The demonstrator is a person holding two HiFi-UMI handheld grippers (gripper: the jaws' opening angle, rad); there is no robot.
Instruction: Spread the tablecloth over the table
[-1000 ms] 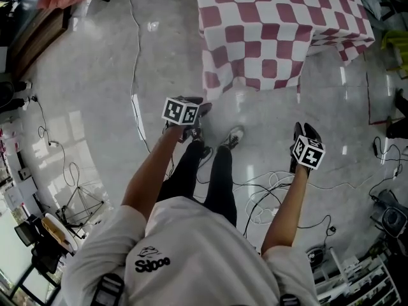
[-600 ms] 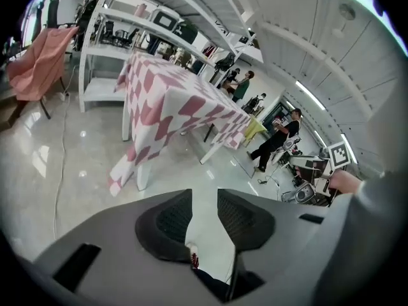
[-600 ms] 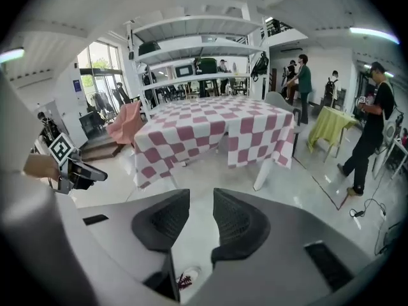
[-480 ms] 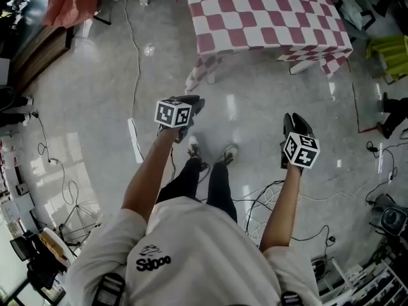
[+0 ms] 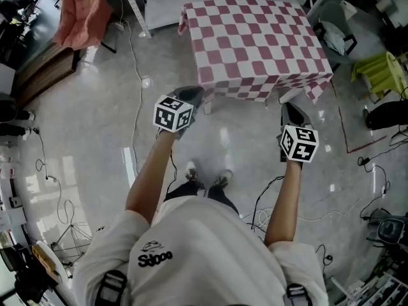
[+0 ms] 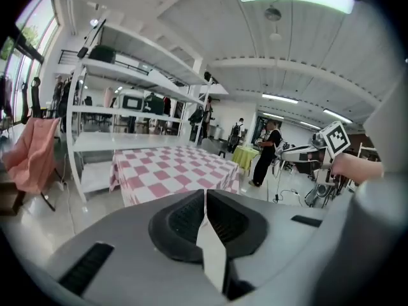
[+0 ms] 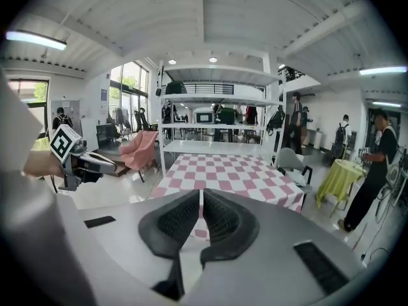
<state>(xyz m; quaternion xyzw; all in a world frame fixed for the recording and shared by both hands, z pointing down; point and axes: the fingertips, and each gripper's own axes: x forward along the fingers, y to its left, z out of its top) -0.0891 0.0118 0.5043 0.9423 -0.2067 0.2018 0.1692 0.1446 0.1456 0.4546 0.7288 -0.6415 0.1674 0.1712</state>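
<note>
The red-and-white checked tablecloth lies over the whole table top, its edges hanging down the sides. It also lies ahead in the left gripper view and the right gripper view. My left gripper hovers in front of the table's near left corner, apart from the cloth. Its jaws have just been closing and are shut with nothing between them. My right gripper hangs off the near right corner. Its jaws have also just been closing and meet on nothing.
A white shelving rack stands behind the table. A pink cloth hangs at the far left, a grey chair and a yellow-green stool to the right. Cables trail on the floor. People stand at the right.
Both grippers have risen from near the floor at the cloth's hem to table height. The whole table has come into the head view, now farther off.
</note>
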